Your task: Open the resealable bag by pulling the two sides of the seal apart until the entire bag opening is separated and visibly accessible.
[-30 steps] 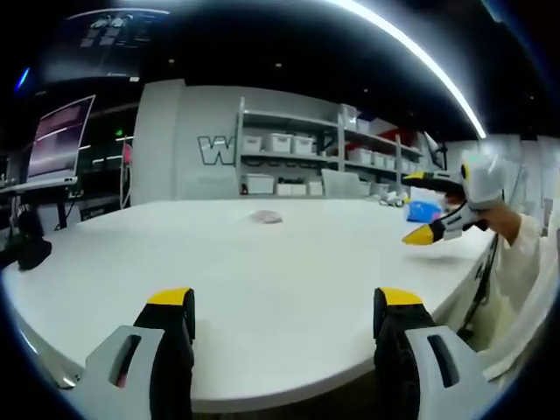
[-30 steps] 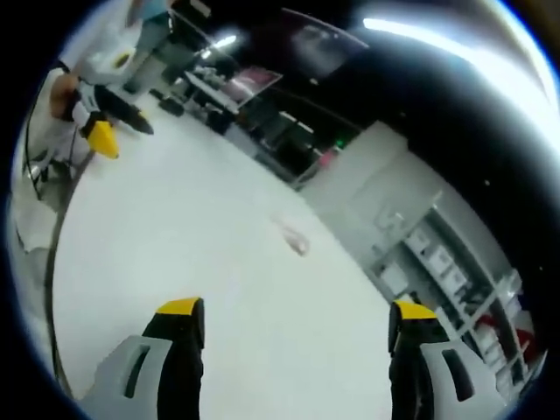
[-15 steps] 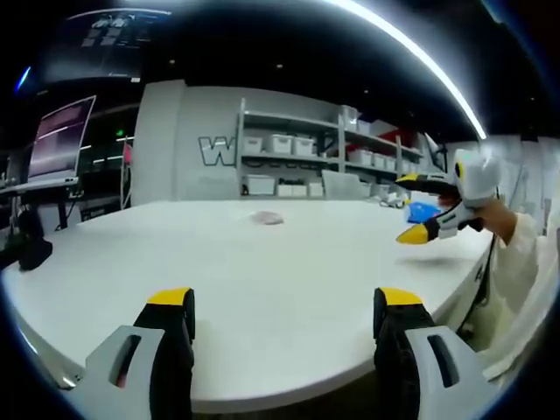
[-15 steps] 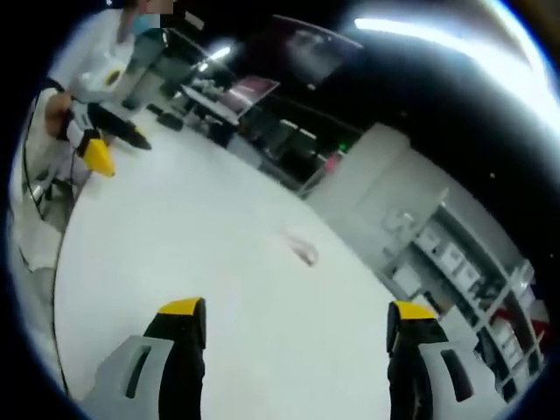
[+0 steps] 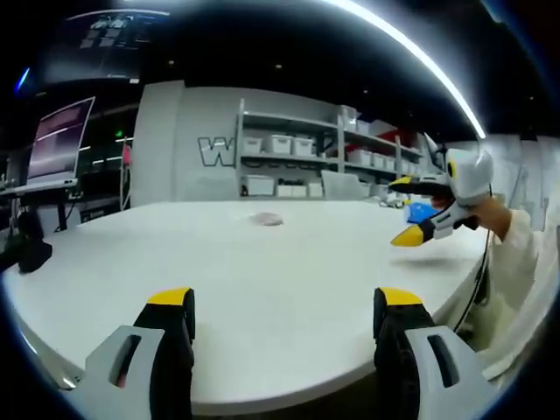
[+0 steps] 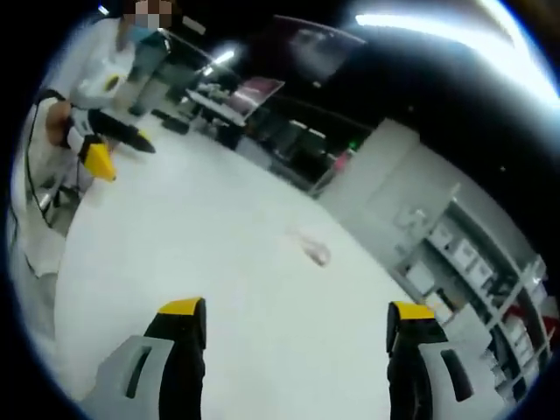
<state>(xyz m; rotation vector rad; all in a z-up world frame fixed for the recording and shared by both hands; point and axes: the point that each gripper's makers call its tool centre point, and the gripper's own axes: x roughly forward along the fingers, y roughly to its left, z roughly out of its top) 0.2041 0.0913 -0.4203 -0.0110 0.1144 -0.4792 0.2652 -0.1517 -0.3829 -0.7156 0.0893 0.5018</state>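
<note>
Both your grippers, left gripper [image 5: 280, 306] & right gripper [image 6: 293, 319], have jaws spread wide, nothing held. The resealable bag [image 5: 267, 218] lies flat mid white table [image 5: 262, 280], well apart from both, seal not yet parted. Looks thin, light, floppy & prob slippery: pinch each lip at the seal edge, w/ firm grip, or it'll slide

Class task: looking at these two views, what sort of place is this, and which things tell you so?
Probably a lab or workshop: a large white table, metal shelving stacked with white storage bins, and a monitor on a stand.
</note>
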